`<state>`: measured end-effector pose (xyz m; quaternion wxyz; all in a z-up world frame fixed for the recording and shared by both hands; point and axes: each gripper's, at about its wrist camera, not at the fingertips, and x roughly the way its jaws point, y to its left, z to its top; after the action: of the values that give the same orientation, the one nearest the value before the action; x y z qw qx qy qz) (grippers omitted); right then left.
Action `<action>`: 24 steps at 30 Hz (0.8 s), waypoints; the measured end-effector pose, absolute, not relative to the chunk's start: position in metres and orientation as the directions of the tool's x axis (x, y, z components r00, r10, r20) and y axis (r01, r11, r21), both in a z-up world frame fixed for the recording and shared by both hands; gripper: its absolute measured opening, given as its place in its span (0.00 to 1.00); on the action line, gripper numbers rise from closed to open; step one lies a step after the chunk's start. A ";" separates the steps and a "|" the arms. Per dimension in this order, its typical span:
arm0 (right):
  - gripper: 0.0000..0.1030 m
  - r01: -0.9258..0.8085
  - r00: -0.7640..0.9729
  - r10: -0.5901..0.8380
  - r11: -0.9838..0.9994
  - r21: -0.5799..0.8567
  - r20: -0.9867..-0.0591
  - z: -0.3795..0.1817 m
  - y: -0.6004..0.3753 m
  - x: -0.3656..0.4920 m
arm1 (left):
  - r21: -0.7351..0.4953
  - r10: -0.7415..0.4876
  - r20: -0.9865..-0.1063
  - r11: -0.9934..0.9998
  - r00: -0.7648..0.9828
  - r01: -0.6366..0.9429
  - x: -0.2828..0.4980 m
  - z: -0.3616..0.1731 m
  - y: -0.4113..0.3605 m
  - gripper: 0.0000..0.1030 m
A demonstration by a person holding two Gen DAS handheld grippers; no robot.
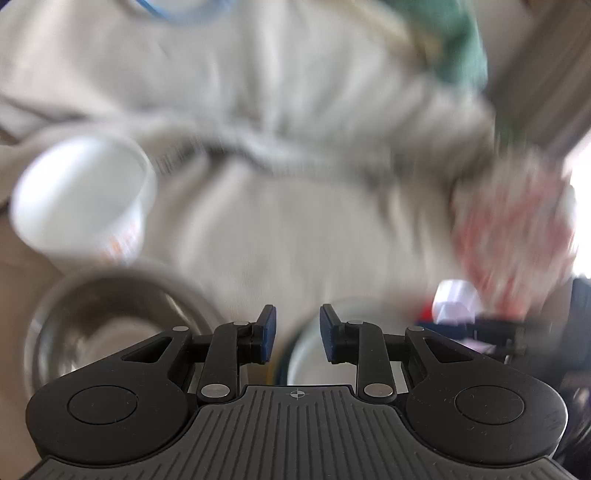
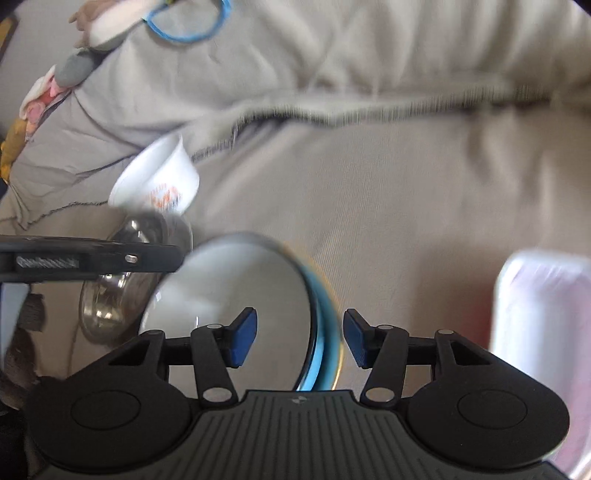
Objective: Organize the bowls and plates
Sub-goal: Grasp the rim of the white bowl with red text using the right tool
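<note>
Both views are motion-blurred. In the left wrist view my left gripper (image 1: 297,334) is open and empty above a beige cloth surface. A white cup with orange print (image 1: 83,199) lies at the left, a steel bowl (image 1: 110,325) sits below it, and a white plate (image 1: 314,354) shows between the fingers. In the right wrist view my right gripper (image 2: 300,338) is open, its jaws either side of the rim of a white plate with a blue edge (image 2: 236,291). The steel bowl (image 2: 122,288) and the white cup (image 2: 159,181) lie to the left.
A red-and-white patterned object (image 1: 513,229) is at the right of the left wrist view. A pale pink-white container (image 2: 543,339) stands at the right of the right wrist view. The other gripper's black arm (image 2: 92,258) crosses at the left. Blue-rimmed glasses (image 2: 188,22) lie at the top.
</note>
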<state>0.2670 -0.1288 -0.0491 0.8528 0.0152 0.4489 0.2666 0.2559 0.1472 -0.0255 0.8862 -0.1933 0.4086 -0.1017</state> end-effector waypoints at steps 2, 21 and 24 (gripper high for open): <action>0.67 -0.450 0.527 0.420 0.875 0.177 -0.739 -0.019 -0.119 0.270 | -0.472 -0.277 -0.631 0.878 0.725 -0.075 0.263 -0.006 0.182 0.29; 0.80 -0.440 0.476 0.341 0.890 0.116 -0.811 -0.026 0.131 0.389 | -0.512 -0.059 -0.720 0.717 0.691 -0.472 0.301 -0.094 0.354 0.29; 0.32 -0.430 0.410 0.336 0.891 0.145 -0.848 -0.049 0.153 0.404 | -0.530 -0.077 -0.714 0.709 0.696 -0.466 0.309 -0.101 0.353 0.21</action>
<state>0.4037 0.1531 -0.0491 0.8383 -0.0476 0.4928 0.2284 0.3092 0.3534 -0.1010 0.8459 -0.3637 0.3728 0.1149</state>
